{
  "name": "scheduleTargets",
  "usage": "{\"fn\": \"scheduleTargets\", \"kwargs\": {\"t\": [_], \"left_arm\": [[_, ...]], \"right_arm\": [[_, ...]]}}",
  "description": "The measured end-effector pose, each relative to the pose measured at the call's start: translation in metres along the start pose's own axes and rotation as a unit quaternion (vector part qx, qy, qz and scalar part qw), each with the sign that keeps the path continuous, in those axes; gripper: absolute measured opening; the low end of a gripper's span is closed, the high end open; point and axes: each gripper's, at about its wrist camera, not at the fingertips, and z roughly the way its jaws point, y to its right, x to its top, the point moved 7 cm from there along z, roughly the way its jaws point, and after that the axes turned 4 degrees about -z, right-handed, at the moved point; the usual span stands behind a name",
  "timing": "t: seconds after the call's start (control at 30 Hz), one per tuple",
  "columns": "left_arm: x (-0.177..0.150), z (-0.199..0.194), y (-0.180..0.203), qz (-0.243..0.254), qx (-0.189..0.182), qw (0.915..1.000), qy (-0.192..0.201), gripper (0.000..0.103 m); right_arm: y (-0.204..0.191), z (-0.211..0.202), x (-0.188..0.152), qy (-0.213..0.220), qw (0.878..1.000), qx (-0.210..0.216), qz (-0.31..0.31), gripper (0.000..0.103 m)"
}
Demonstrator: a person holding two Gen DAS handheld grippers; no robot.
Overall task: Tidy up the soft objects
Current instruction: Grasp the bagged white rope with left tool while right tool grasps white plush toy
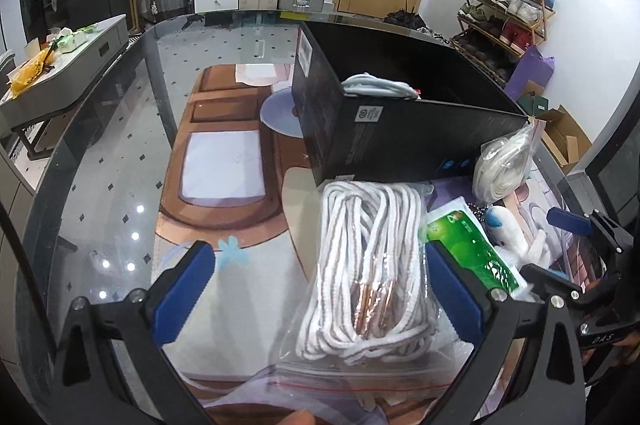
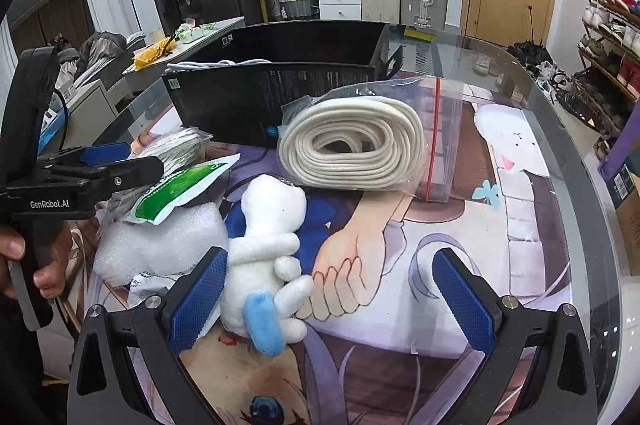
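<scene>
A clear bag of white cord [image 1: 368, 265] with copper tips lies on the printed mat, between the fingers of my left gripper [image 1: 318, 289]. That gripper is open, and the bag sits closer to its right pad. My right gripper [image 2: 330, 297] is open too, with a white plush toy [image 2: 268, 249] with blue trim lying against its left pad [image 2: 196, 297]. A cream rope coil in a zip bag [image 2: 352, 145] rests in front of the open black box [image 2: 280, 81]. A white cable [image 1: 376, 85] lies inside the box.
A green packet [image 2: 180, 185] and white foam wrap [image 2: 160, 241] lie left of the plush. A hand holds the left gripper [image 2: 132, 157] at the left edge. The glass table's rim [image 2: 576, 161] curves close on the right. Furniture and suitcases stand beyond.
</scene>
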Motion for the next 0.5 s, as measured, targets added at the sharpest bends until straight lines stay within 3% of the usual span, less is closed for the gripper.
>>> {"fn": "scheduleTargets", "kwargs": {"t": [0.5], "left_arm": [[-0.007,0.011,-0.002,0.03,0.039,0.9986,-0.02,0.103]], "right_arm": [[0.01,0.008,-0.011,-0.02,0.999,-0.027,-0.017,0.102]]}}
